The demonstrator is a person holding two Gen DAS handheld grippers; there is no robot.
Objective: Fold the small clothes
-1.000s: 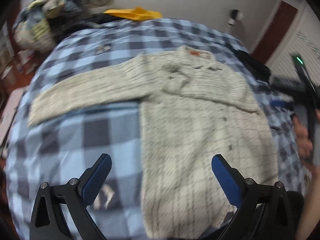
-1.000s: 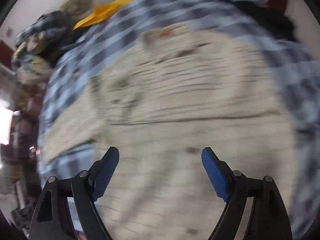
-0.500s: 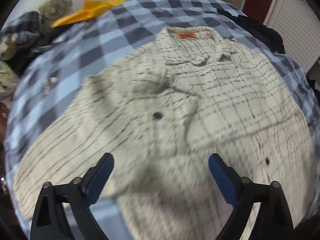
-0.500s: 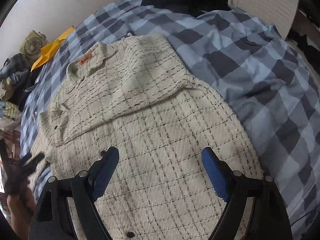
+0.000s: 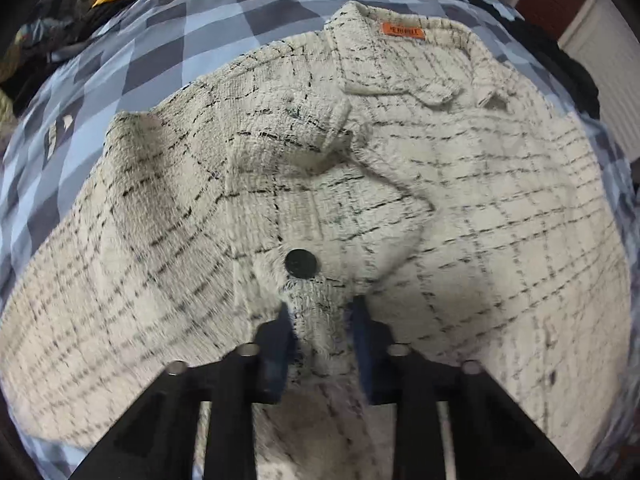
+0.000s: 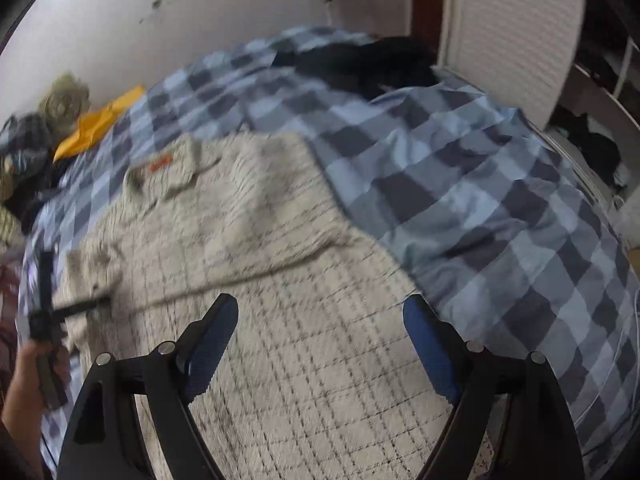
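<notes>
While left gripper (image 5: pixel 320 320) closes on jacket (image 5: pixel 480 200) front edge; right gripper (image 6: pixel 320 344) gapes.

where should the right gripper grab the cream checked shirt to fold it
Judging by the pose, the shirt lies flat with its side edge running beside the right gripper, whose jaws hang open above the cloth. Pinching that free edge from the bedspread side, coming down steeply, looks best: flat fabric offers nothing else to bite. The left gripper is closing on a bunched fold near the black button.

Jacket (image 6: pixel 280 240) blurred; its hem cut off
</notes>
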